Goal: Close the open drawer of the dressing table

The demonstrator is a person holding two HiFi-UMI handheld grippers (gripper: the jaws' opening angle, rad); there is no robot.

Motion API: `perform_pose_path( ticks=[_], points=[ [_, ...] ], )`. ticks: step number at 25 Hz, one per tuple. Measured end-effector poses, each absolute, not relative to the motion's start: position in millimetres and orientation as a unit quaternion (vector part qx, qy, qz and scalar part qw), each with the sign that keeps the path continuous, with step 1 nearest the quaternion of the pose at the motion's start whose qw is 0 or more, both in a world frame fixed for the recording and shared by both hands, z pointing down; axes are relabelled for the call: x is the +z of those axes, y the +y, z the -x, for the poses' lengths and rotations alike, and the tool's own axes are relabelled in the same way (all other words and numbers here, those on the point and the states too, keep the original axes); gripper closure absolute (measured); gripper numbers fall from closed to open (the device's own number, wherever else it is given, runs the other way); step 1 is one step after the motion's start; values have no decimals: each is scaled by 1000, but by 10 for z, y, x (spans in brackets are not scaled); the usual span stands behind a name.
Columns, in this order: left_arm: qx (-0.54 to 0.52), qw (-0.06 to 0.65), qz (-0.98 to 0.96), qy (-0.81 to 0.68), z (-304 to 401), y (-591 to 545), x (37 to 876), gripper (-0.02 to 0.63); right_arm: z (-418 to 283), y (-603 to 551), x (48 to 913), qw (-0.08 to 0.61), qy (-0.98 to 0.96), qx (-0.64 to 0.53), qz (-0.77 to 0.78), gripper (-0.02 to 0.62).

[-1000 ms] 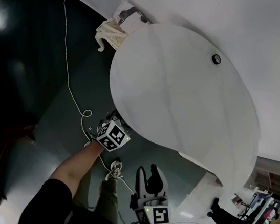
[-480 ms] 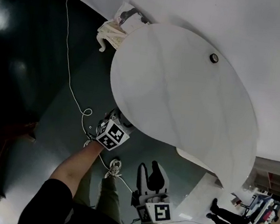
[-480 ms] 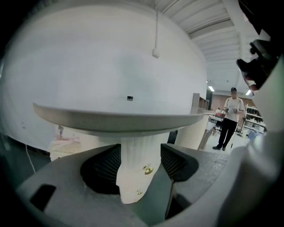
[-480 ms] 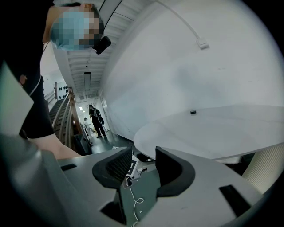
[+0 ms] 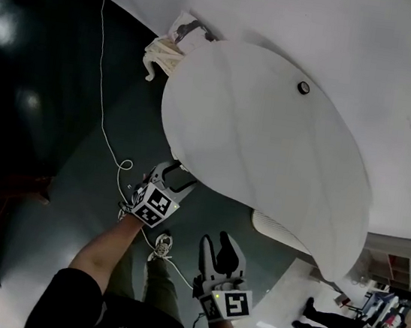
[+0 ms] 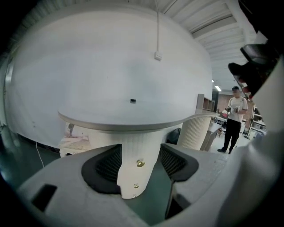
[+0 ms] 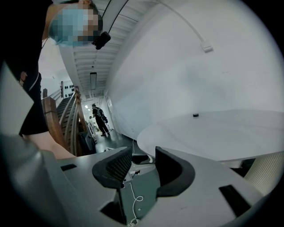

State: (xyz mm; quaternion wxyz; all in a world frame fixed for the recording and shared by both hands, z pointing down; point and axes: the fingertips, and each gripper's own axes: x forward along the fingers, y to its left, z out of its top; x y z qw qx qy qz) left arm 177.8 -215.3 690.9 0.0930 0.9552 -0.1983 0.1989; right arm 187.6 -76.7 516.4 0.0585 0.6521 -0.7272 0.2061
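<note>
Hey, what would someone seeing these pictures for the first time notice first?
The big white rounded tabletop fills the middle of the head view, bare except for a small dark disc near the wall. Under its near edge, the left gripper, whose jaws have just been opening, faces a ribbed front with brass knobs and grips nothing.

The dressing table (image 5: pixel 269 146) is all white, with a broad, rounded tabletop (image 6: pixel 128 119) lying level. Under its near edge stands a ribbed, curved pedestal (image 6: pixel 133 155) that carries the drawers, marked by small brass knobs (image 6: pixel 140 163) set one below another. In the left gripper view the drawer fronts sit flush in one smooth curve, and a second ribbed leg (image 6: pixel 193 131) stands off to the right.
</note>
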Motion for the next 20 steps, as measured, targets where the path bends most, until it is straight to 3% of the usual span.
perform_pose_path(
  ticks=[20],
  points=[
    [203,100,-931,-287,-917,-1090,6137,353,-1860,-217,4793,69,-759,195,-617,428]
  ],
)
